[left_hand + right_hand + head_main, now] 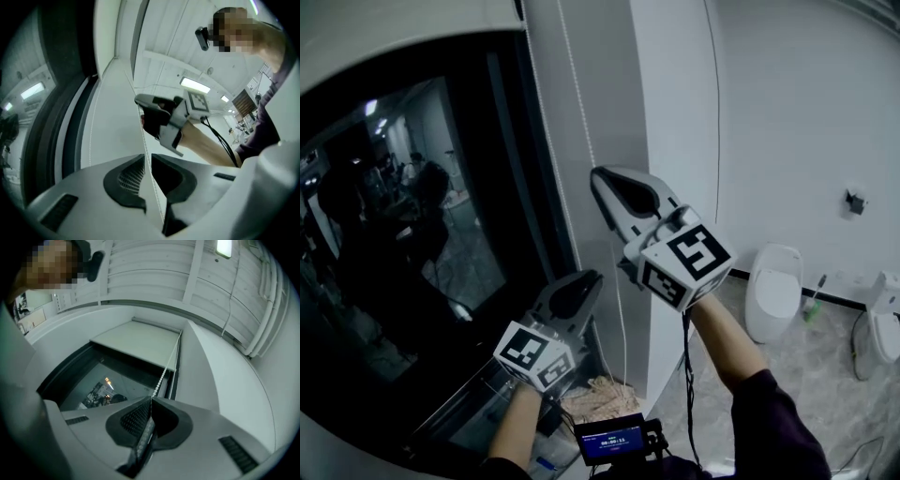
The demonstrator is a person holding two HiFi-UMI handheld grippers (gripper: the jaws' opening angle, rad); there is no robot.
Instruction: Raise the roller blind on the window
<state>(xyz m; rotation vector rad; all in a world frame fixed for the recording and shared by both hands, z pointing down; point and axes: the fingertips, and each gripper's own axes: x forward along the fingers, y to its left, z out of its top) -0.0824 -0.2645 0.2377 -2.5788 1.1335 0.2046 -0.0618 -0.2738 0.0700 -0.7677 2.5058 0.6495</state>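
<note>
The white roller blind [136, 343] covers only the top of the dark window [412, 234]. Its bead chain [574, 94] hangs down the white frame at the window's right side. My right gripper [605, 183] points up along that frame and is shut on the bead chain [164, 373], which runs in between its pads [151, 401]. Below it, my left gripper [586, 279] also points up at the frame. Its jaws [146, 159] stand a little apart, with the chain [143, 136] running through the gap. The right gripper [159, 117] shows just above it.
A white wall pillar [675, 141] stands right of the window. A toilet [773, 291], a brush [813, 305] and another white fixture [881, 328] stand on the tiled floor at the right. A beige heap [600, 394] lies below the window. A small screen [614, 439] sits at my chest.
</note>
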